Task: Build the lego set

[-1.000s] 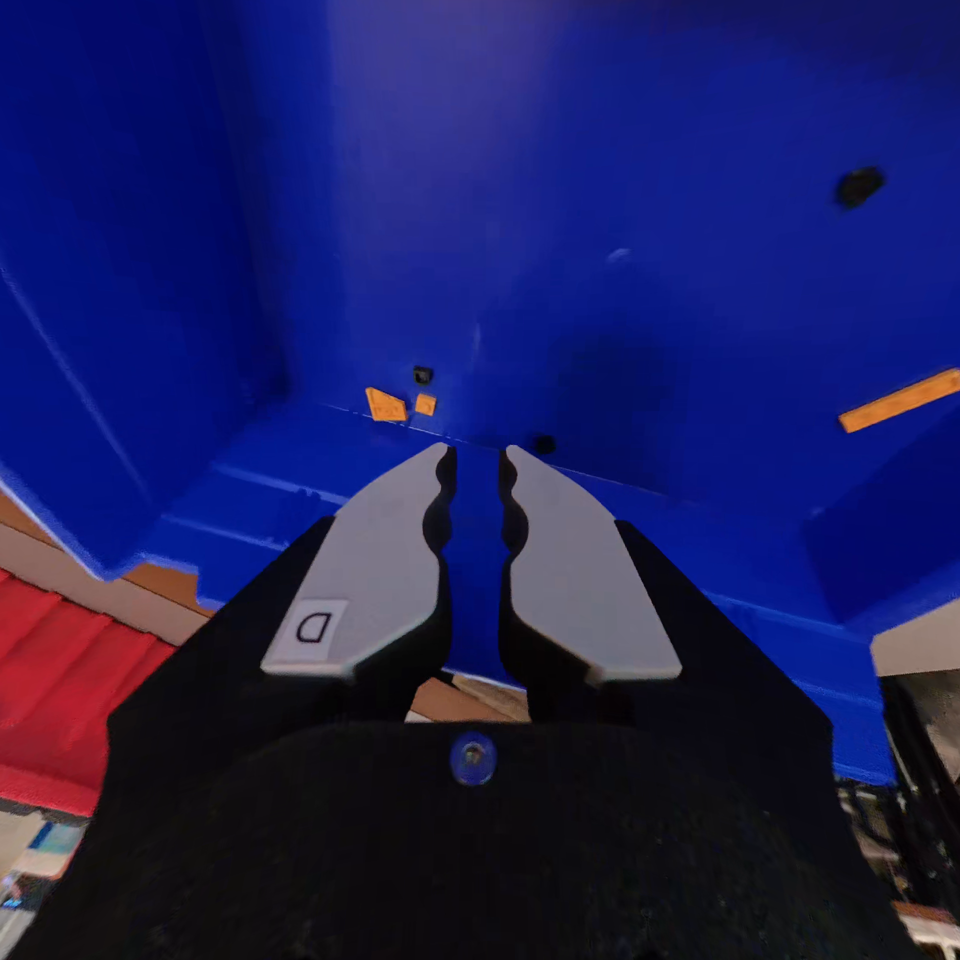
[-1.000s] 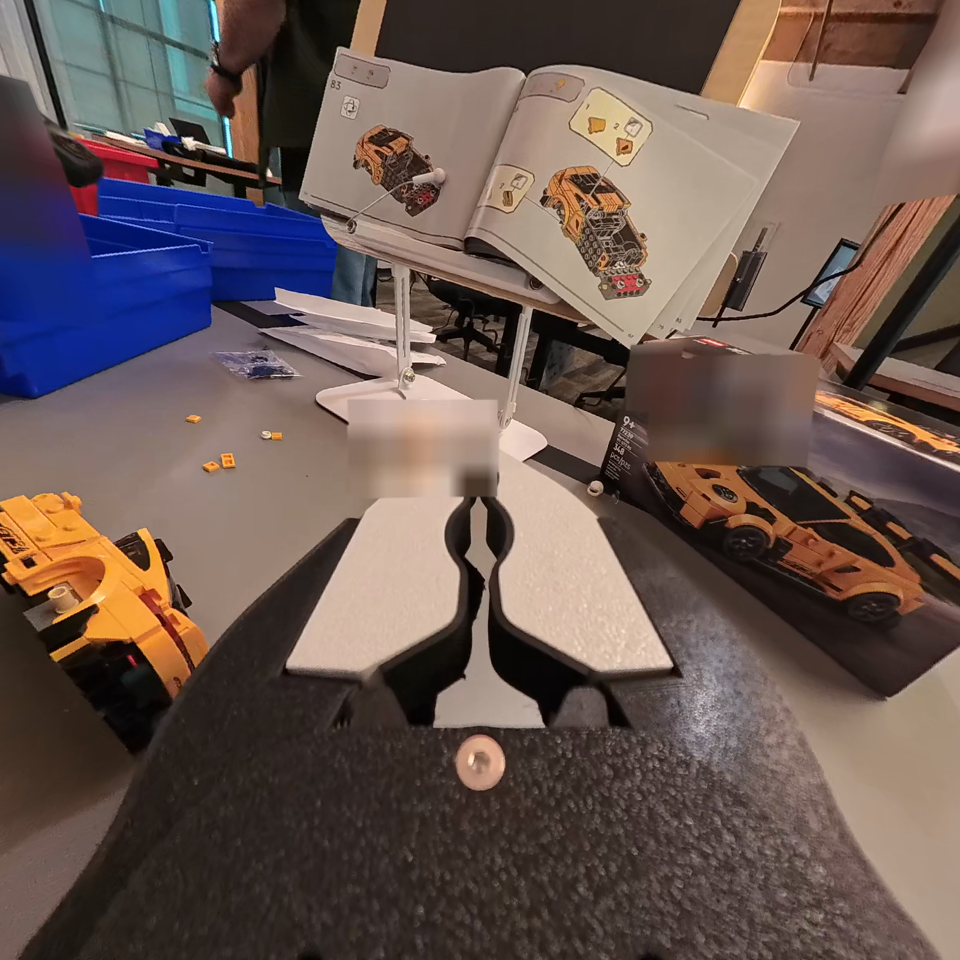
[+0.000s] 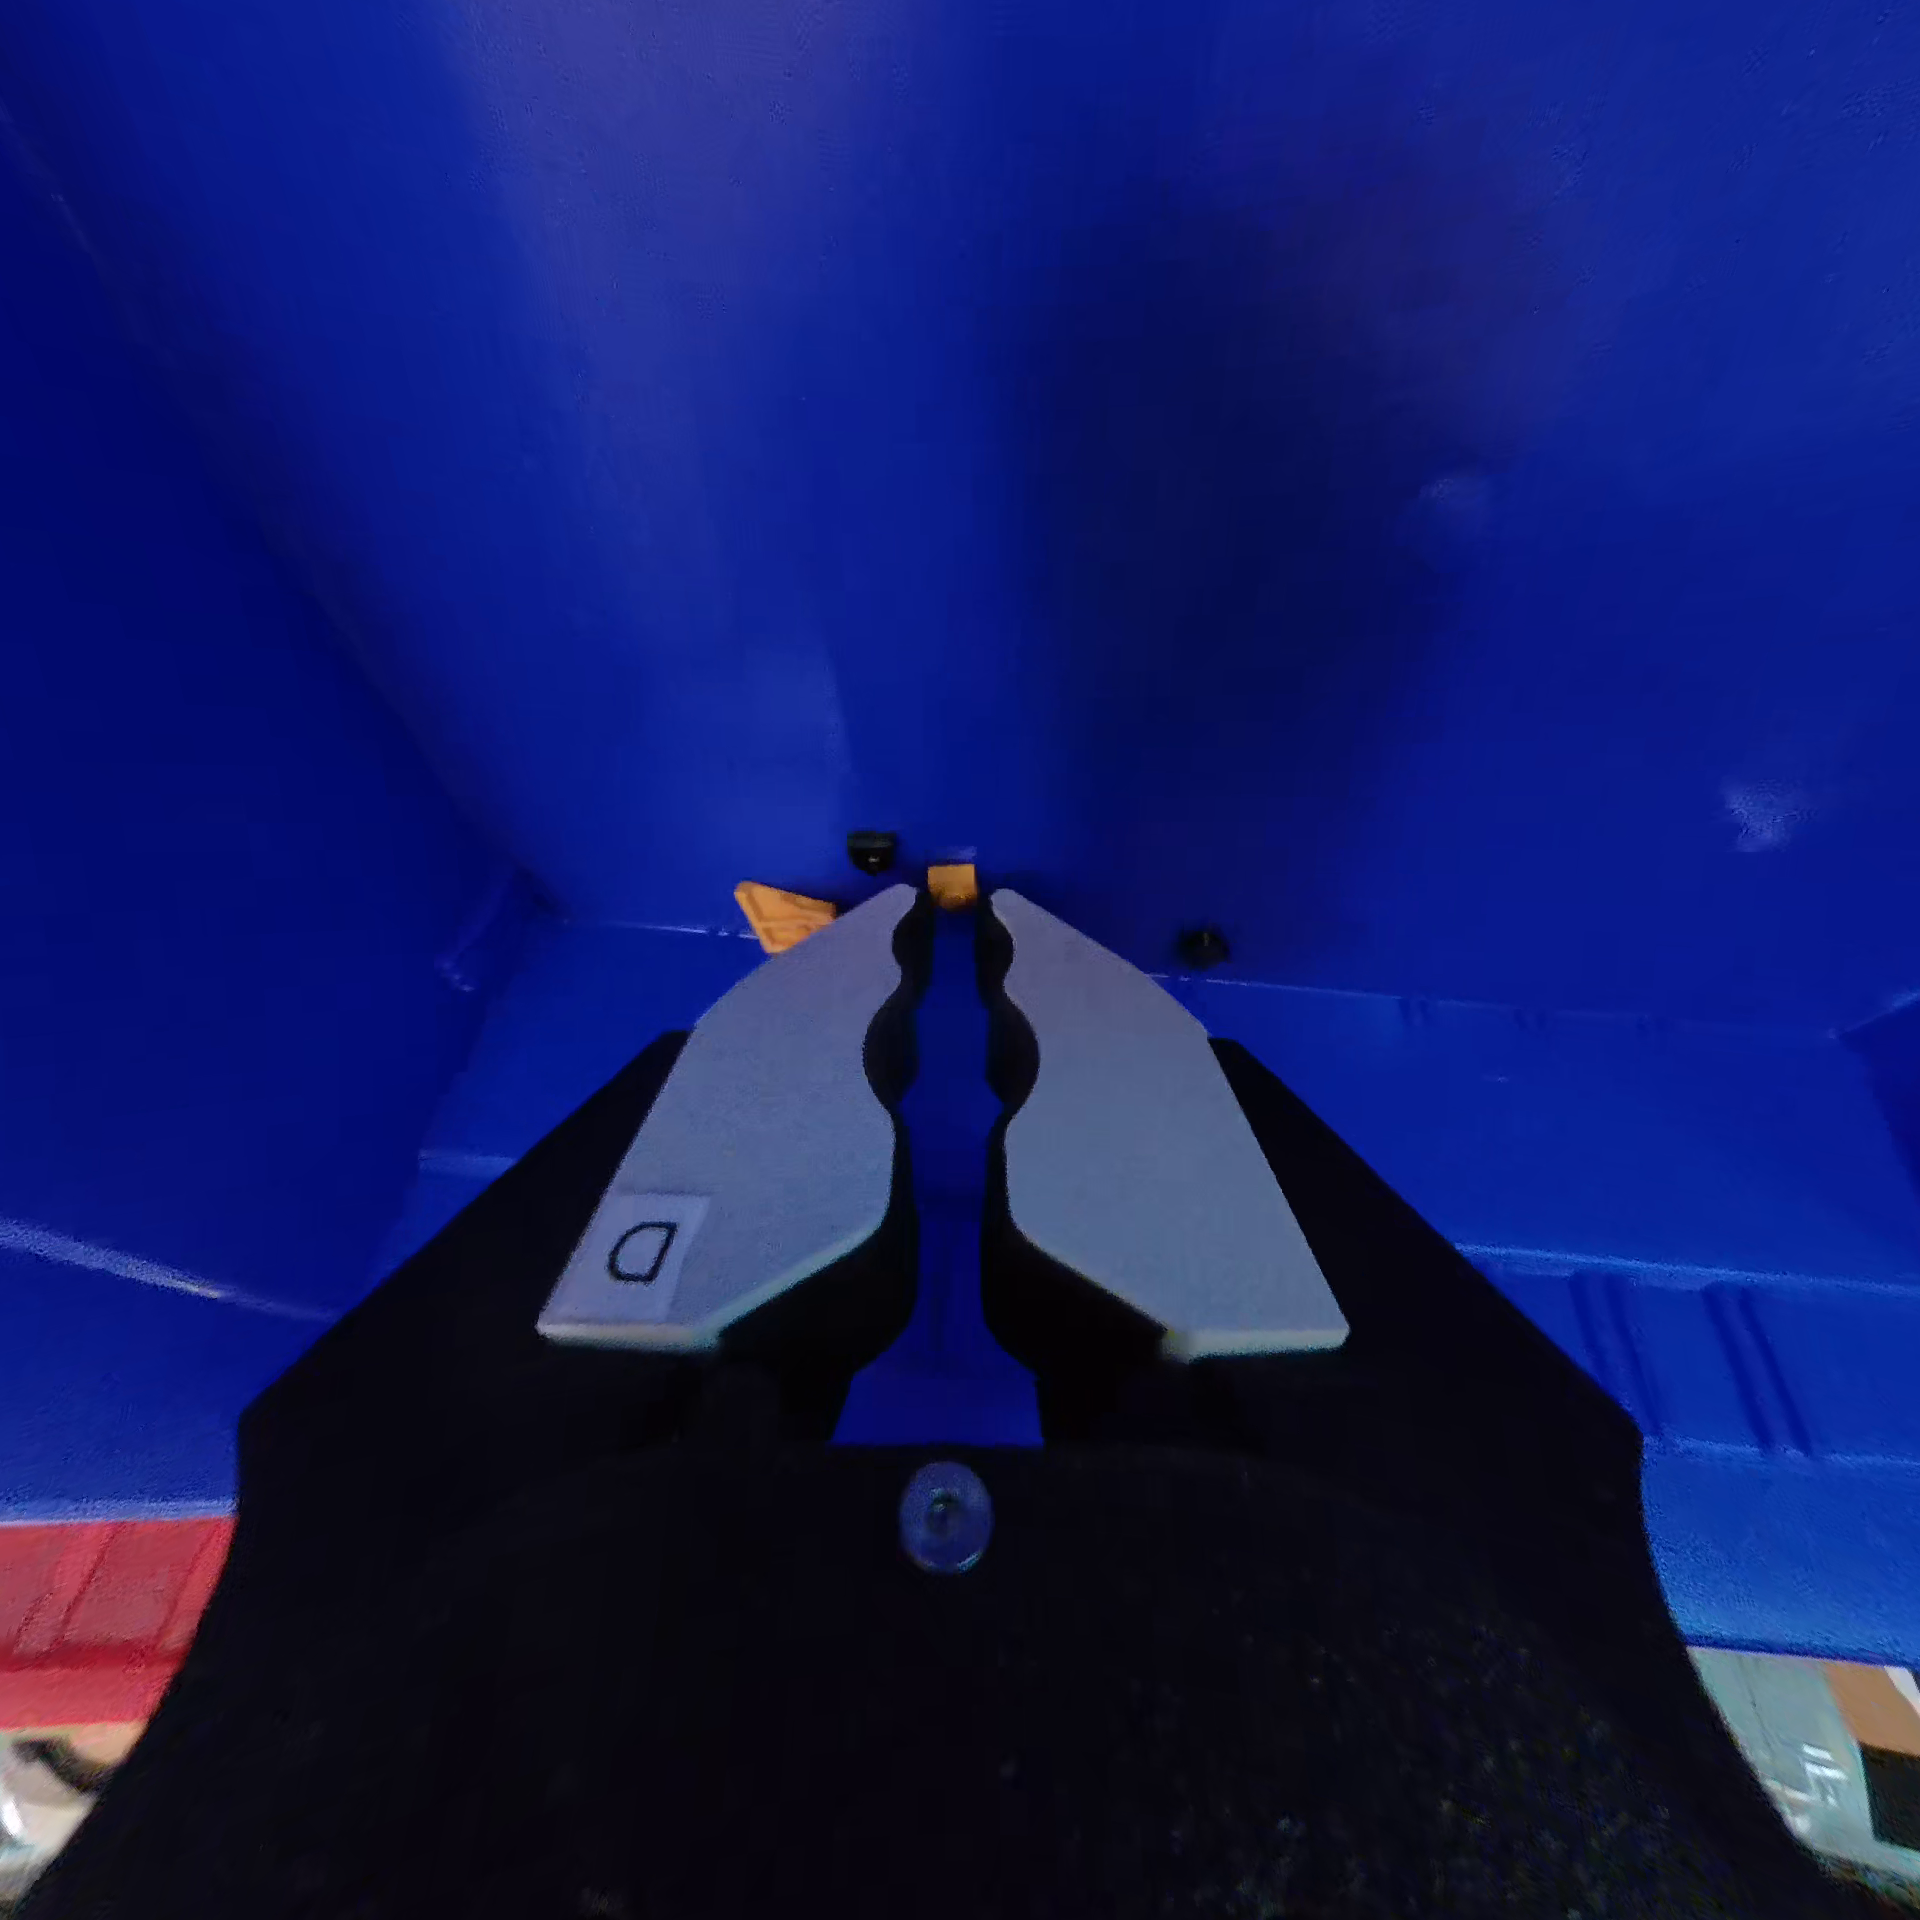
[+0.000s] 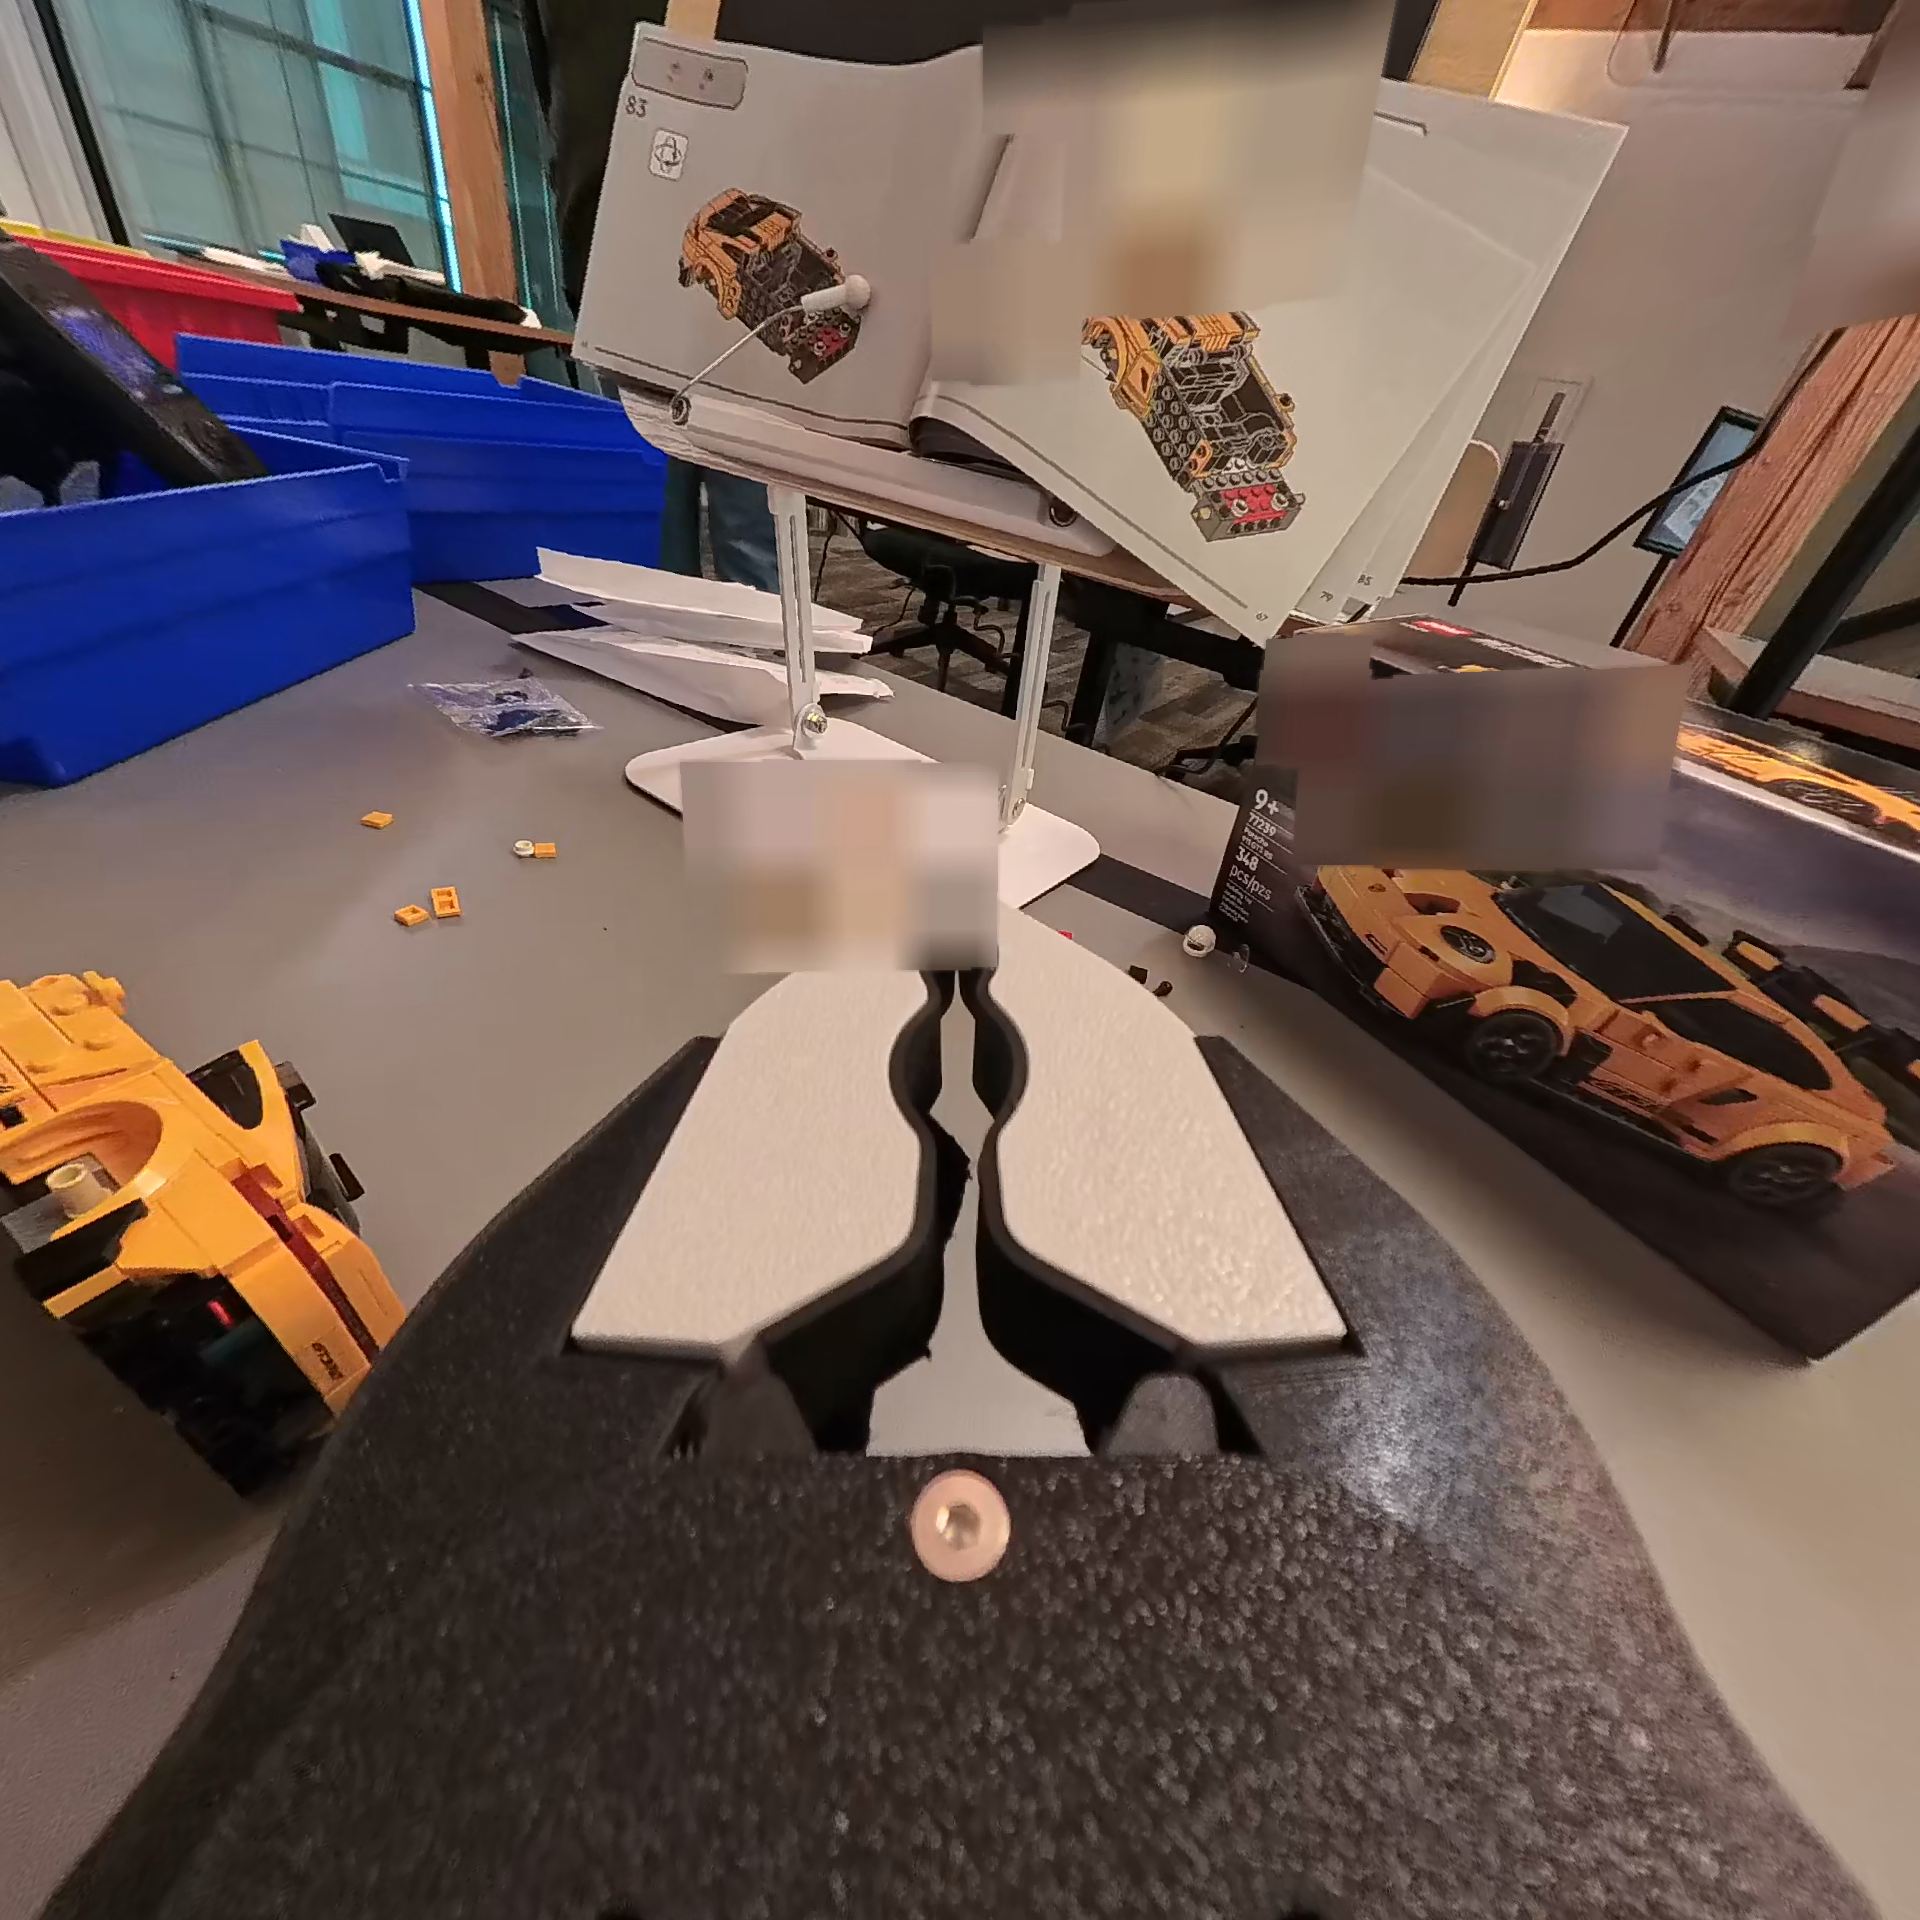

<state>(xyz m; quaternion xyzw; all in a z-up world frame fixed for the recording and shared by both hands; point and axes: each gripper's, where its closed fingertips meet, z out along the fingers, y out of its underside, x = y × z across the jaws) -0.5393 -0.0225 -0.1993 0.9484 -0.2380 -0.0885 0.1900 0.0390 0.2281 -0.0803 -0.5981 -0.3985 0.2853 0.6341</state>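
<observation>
Left gripper (image 3: 953, 902) now deeper in blue bin (image 3: 1039, 416), fingers narrowed, pinching small orange piece (image 3: 951, 883) at bin's floor-wall corner. Right gripper (image 4: 956, 982) unchanged above counter (image 4: 468, 1039), fingers pressed together, tips hidden.

An office-like workroom set up for toy-brick building: a grey tabletop (image 4: 312, 1039) carries blue bins (image 4: 208, 582), an instruction booklet (image 4: 790, 239) on a stand, a half-built yellow car (image 4: 156, 1195) and its box (image 4: 1558, 1039); office chairs (image 4: 935, 603), windows (image 4: 239, 114) and timber posts (image 4: 468, 145) stand behind.

White lettered sticker (image 3: 644, 1252) on left claw (image 3: 951, 902), numbered booklet page (image 4: 769, 208), printed box (image 4: 1262, 862)
</observation>
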